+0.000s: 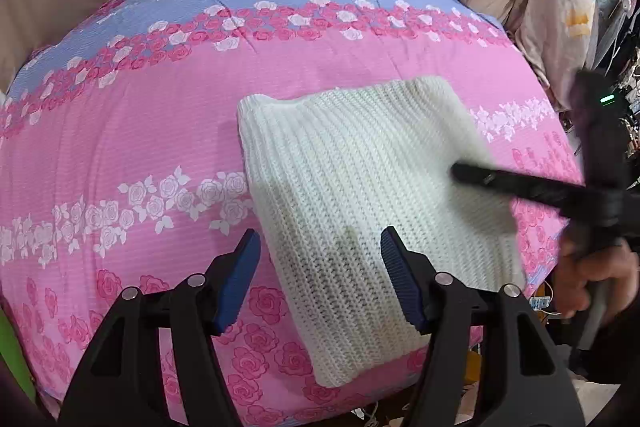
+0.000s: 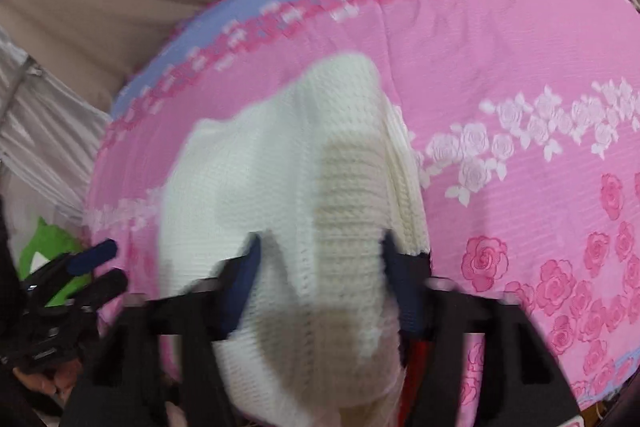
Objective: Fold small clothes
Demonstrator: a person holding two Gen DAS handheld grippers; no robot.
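The left gripper points steeply down over the near edge of a white knitted garment, its blue pads spread apart with nothing pinched between them; the knit lies below them on the bed's pink rose-print cover. The garment is folded into a rough rectangle, lying flat toward the right half of the cover.

The left wrist view also catches the right gripper from the side: a dark, blurred pair of fingers reaching in from the right over the garment's right edge, with the person's hand wrapped around its handle below.

The right wrist view is blurred. There the right gripper has the white knit bunched up between its blue pads and rising in a hump ahead of them, so it seems clenched on the cloth. At that view's left edge the left gripper shows small, its two pads parted, above something green.
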